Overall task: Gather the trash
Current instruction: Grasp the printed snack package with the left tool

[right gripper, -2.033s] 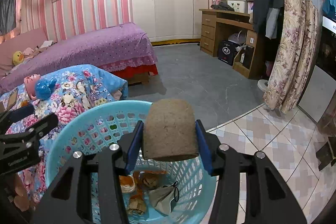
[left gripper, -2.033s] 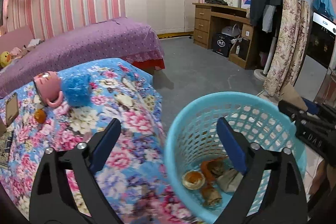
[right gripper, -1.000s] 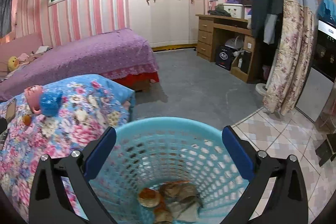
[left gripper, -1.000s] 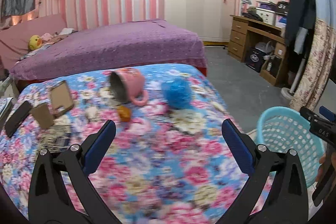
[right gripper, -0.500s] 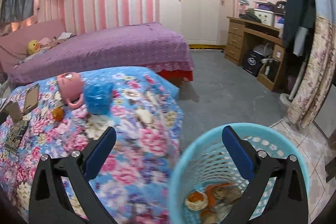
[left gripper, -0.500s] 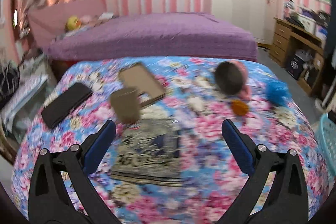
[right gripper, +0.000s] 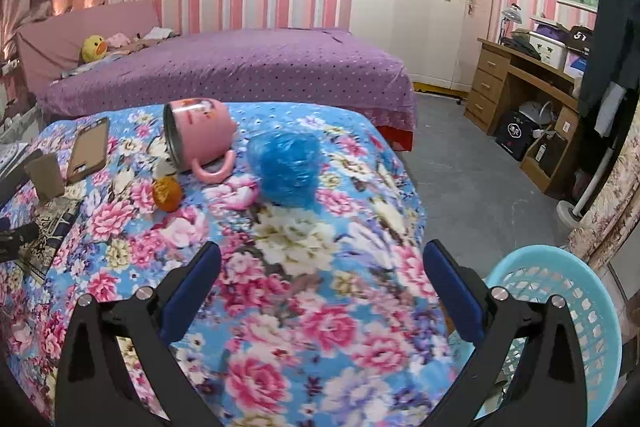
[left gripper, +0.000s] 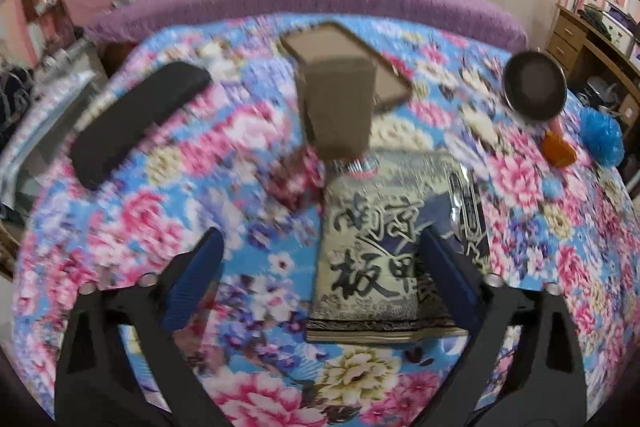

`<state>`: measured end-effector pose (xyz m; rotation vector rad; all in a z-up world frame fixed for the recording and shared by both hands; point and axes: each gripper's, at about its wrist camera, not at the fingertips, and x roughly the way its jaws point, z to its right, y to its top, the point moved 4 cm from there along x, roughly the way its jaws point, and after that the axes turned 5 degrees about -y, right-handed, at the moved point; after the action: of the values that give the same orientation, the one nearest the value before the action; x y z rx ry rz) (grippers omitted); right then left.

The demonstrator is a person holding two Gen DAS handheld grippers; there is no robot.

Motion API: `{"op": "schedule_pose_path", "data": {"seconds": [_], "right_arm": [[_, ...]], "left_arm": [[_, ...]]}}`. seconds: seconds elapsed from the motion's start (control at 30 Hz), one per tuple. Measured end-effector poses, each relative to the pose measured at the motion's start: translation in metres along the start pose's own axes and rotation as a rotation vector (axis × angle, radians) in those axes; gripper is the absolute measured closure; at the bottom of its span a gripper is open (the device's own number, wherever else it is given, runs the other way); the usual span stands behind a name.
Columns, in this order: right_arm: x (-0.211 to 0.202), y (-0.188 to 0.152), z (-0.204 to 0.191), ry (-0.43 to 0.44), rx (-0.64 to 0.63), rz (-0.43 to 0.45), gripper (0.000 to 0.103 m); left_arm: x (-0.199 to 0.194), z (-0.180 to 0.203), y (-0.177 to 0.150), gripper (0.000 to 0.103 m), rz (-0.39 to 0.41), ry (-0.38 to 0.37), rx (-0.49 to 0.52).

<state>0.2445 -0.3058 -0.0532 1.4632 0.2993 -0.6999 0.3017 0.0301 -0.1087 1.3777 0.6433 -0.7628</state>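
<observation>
We have both grippers, left gripper (left gripper: 320, 279) and right gripper (right gripper: 320, 287), spread wide and empty, the left's jaws having just narrowed slightly. Trash remains on the floral table (right gripper: 320, 327): a flat snack wrapper (left gripper: 380, 251), a brown cardboard piece (left gripper: 338, 107) and a blue plastic wad (right gripper: 286, 167). The basket (right gripper: 576, 307) waits just beside the table, so collection looks unfinished.

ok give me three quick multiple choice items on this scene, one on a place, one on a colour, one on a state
1. Where is the light blue plastic mesh basket?
A. on the floral quilt
B. on the floor beside the floral quilt
C. on the wooden desk

2. What colour is the crumpled plastic bag by the mug?
A. blue
B. yellow
C. white

3. How is the pink metal mug resting?
A. upright
B. upside down
C. on its side

Answers: 1 B, it sits low past the floral quilt edge; 2 A, plainly blue; 3 C, its opening faces sideways.
</observation>
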Motion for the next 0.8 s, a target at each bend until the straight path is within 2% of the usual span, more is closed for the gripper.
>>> {"op": "schedule_pose_path", "data": {"seconds": [0.03,0.1,0.2,0.23,0.3,0.37,0.47,0.63,0.8], "right_arm": [[0.000,0.000,-0.002,0.004,0.001,-0.004,0.004],[0.001,-0.001,-0.006,0.014,0.005,-0.009,0.004],[0.003,-0.003,-0.012,0.022,-0.001,-0.019,0.004],[0.003,-0.004,-0.015,0.022,-0.012,-0.021,0.004],[0.002,-0.005,-0.020,0.020,-0.027,-0.023,0.004],[0.002,-0.006,-0.023,0.021,-0.037,-0.026,0.004],[0.002,-0.006,-0.024,0.019,-0.047,-0.027,0.004],[0.003,-0.008,-0.018,0.010,-0.041,-0.034,0.004],[0.006,-0.008,-0.009,-0.002,-0.039,-0.043,0.004]], "left_arm": [[0.003,0.001,-0.002,0.017,-0.017,-0.006,0.002],[0.001,0.005,-0.003,0.025,-0.013,-0.013,0.022],[-0.003,0.016,-0.005,0.048,-0.012,-0.046,0.052],[-0.004,0.020,-0.006,0.061,-0.013,-0.063,0.062],[-0.007,0.025,-0.008,0.072,-0.014,-0.063,0.075],[-0.009,0.025,-0.009,0.089,-0.010,-0.066,0.080],[-0.016,0.020,-0.008,0.093,-0.003,-0.111,0.052],[-0.039,0.016,-0.008,0.094,0.048,-0.113,0.060],[-0.078,0.003,-0.003,0.095,0.143,-0.106,0.071]]}}
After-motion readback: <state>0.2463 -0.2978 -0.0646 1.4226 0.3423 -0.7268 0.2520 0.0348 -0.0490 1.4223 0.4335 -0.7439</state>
